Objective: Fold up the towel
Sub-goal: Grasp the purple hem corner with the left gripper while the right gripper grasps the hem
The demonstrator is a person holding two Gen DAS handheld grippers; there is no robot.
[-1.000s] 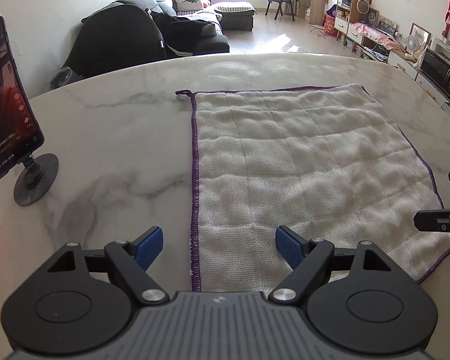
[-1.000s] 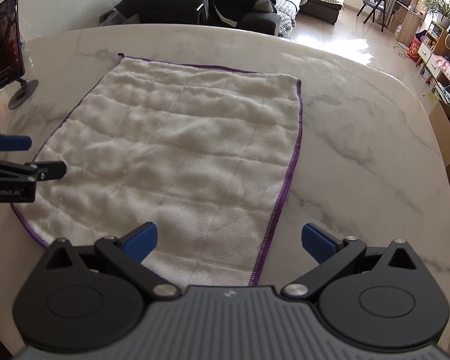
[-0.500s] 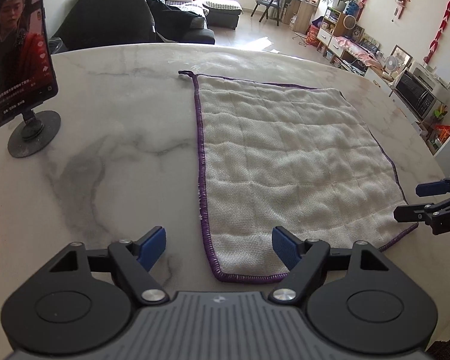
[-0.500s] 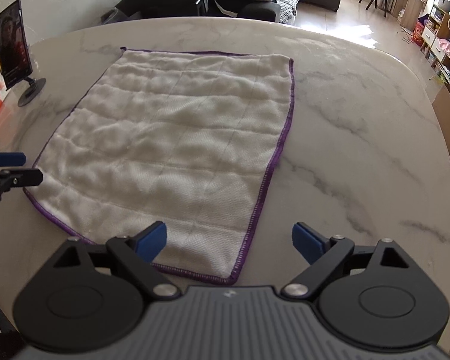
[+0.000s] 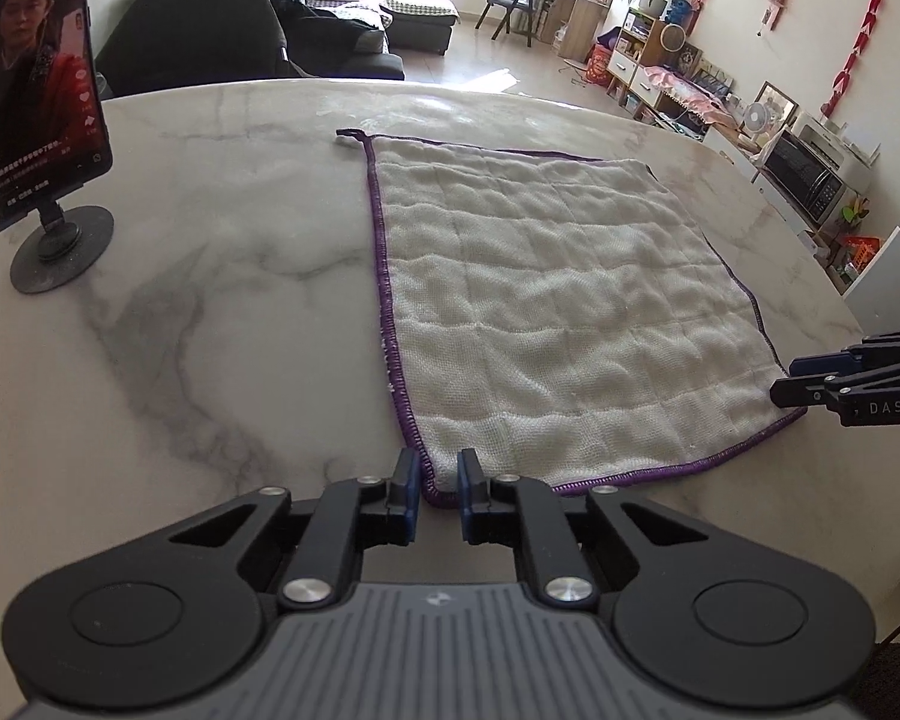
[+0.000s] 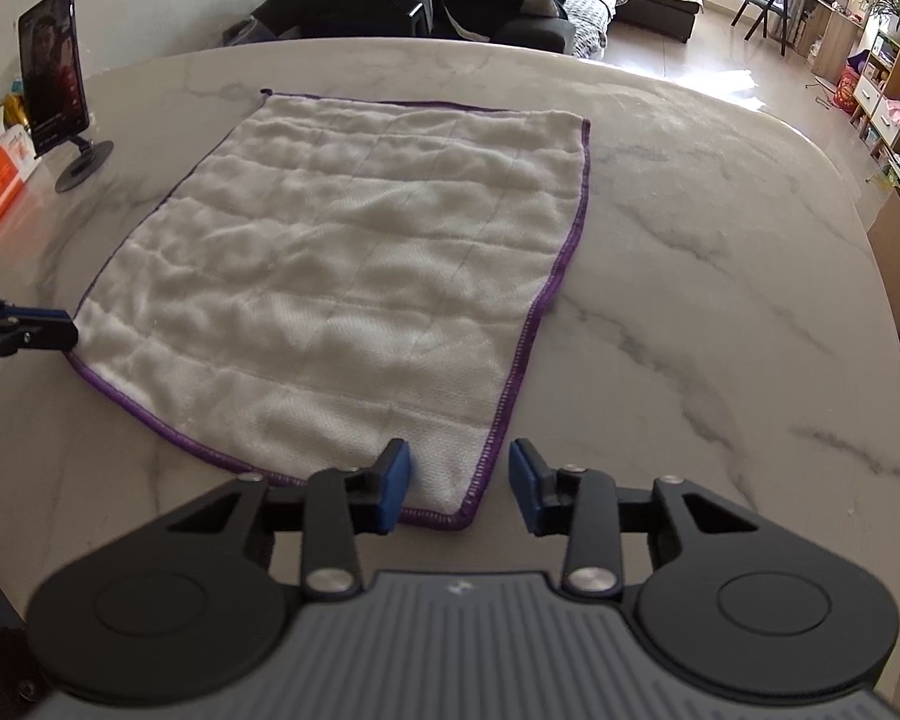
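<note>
Two handheld grippers poised at the near corners of a flat towel, before any fold.

On the left, a black phone on a round stand sits on the grey-veined white marble table, well apart from the work. The white waffle-weave towel with purple stitched edging lies spread flat on the table. The left gripper has its blue pads drawn narrow around the near left corner, though a gap shows and a firm pinch cannot be confirmed (the hem may only be bracketed). The right gripper stands half open astride the near right corner, gripping nothing. The risk: if one side lifts before the other has closed, the thin cloth could slip free or skew, giving a crooked fold.
</note>
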